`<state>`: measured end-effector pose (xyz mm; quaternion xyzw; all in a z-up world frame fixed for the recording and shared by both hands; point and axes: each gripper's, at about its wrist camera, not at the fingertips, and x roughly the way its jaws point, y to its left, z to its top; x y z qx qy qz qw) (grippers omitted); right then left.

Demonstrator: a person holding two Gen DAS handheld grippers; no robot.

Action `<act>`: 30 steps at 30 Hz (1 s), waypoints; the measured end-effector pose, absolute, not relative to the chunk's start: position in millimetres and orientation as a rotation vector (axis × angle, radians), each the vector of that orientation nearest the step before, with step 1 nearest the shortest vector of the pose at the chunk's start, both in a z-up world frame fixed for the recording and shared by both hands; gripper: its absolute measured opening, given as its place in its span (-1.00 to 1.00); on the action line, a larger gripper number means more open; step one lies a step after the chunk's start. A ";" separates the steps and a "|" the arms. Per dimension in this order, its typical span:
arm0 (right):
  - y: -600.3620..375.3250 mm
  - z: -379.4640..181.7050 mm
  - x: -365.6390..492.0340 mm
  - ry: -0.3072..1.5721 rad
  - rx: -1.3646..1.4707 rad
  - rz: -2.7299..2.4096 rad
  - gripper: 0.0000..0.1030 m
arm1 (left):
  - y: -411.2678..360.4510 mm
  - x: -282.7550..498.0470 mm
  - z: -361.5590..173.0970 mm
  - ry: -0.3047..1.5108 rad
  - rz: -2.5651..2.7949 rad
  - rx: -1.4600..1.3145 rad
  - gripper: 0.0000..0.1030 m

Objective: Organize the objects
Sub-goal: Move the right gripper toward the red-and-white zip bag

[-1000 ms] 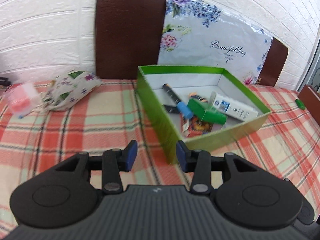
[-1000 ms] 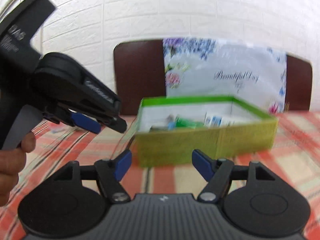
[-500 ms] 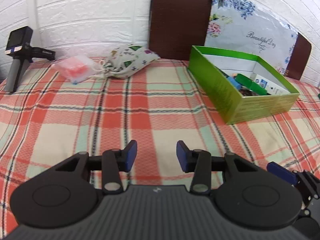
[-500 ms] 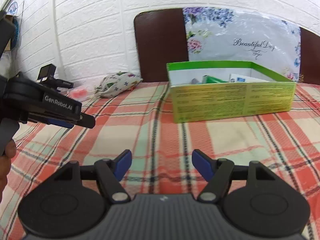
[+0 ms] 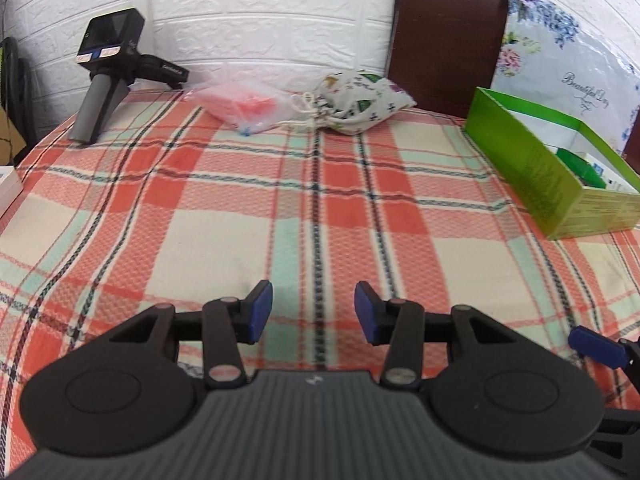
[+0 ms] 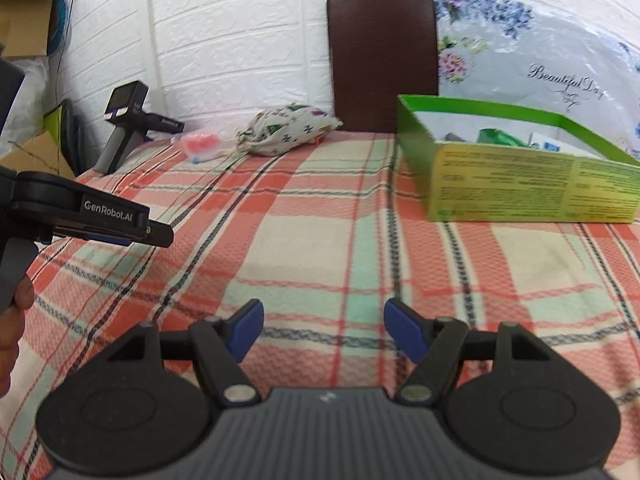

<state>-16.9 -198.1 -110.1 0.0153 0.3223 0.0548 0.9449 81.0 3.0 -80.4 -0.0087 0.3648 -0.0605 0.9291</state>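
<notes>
A green box (image 5: 536, 168) (image 6: 500, 184) with several small items inside stands at the right of the plaid-covered table (image 5: 224, 248). A patterned cloth pouch (image 5: 364, 100) (image 6: 284, 132) and a clear bag of pink pieces (image 5: 244, 108) (image 6: 200, 146) lie at the far edge by the wall. My left gripper (image 5: 314, 308) hovers open over bare cloth, nothing between its blue pads. My right gripper (image 6: 324, 324) is open too, wider, and holds nothing. The left gripper (image 6: 120, 228) also shows from the side in the right wrist view, held by a hand (image 6: 12, 320).
A spare handheld gripper (image 5: 104, 80) (image 6: 128, 120) stands at the back left corner. A brown chair back (image 5: 444, 32) and a floral sheet (image 6: 540, 60) lean on the white brick wall. A white box (image 5: 6, 188) sits at the left edge; cardboard boxes (image 6: 24, 16) stand beyond it.
Both grippers have pulled back from the green box and swung left. The box has slid to the right of both views; the pouch and bag have come into the middle.
</notes>
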 end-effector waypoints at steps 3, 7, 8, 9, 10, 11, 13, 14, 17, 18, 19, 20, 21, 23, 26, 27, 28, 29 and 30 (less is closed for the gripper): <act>-192.9 -112.3 -13.1 0.660 0.006 0.121 0.37 | 13.3 85.2 -85.8 0.750 -0.105 -0.027 -0.05; -186.7 -115.2 -11.3 0.654 -0.018 0.122 0.42 | 17.6 86.1 -88.0 0.723 -0.100 -0.005 -0.03; -185.2 -115.6 -11.2 0.653 -0.022 0.121 0.43 | 17.8 86.1 -88.7 0.719 -0.103 -0.002 -0.02; -184.7 -115.9 -11.1 0.652 -0.025 0.121 0.44 | 17.8 86.1 -89.3 0.714 -0.104 0.003 -0.01; -184.8 -116.2 -11.0 0.651 -0.027 0.122 0.45 | 17.5 86.4 -90.1 0.709 -0.104 0.009 -0.01; -184.4 -116.4 -11.1 0.650 -0.028 0.121 0.45 | 17.1 85.9 -90.6 0.703 -0.104 0.016 0.01; -184.3 -117.0 -11.2 0.648 -0.028 0.122 0.46 | 16.3 85.7 -92.6 0.690 -0.107 0.029 0.04; -184.2 -117.2 -11.2 0.647 -0.029 0.122 0.46 | 16.1 85.6 -93.3 0.684 -0.108 0.035 0.05; -183.7 -117.3 -10.9 0.647 -0.030 0.121 0.47 | 16.2 84.7 -94.9 0.671 -0.110 0.044 0.08; -182.8 -117.3 -10.7 0.647 -0.032 0.120 0.48 | 16.5 84.1 -95.2 0.666 -0.111 0.046 0.10; -181.7 -117.3 -10.8 0.648 -0.034 0.118 0.48 | 17.3 83.9 -95.6 0.661 -0.111 0.046 0.10; -181.2 -116.9 -10.3 0.648 -0.036 0.119 0.49 | 19.2 84.1 -96.0 0.654 -0.113 0.046 0.11; -179.6 -116.3 -9.3 0.649 -0.035 0.121 0.48 | 22.6 85.3 -96.1 0.647 -0.113 0.048 0.11; -176.5 -115.2 -4.8 0.650 -0.036 0.143 0.44 | 35.1 88.1 -97.3 0.628 -0.085 0.059 0.14; -163.6 -113.5 11.0 0.658 -0.061 0.206 0.41 | 71.3 92.7 -100.3 0.604 0.013 0.035 0.28; -157.4 -112.8 19.1 0.659 -0.070 0.236 0.37 | 85.2 94.8 -100.4 0.606 0.039 -0.002 0.34; -147.7 -113.0 30.2 0.660 -0.079 0.268 0.35 | 97.7 94.8 -100.8 0.605 0.053 -0.047 0.34; -138.3 -112.8 43.2 0.660 -0.088 0.299 0.32 | 108.1 94.4 -101.5 0.600 0.063 -0.089 0.37; -128.5 -112.6 58.0 0.659 -0.093 0.320 0.29 | 117.0 93.8 -104.1 0.602 0.067 -0.137 0.41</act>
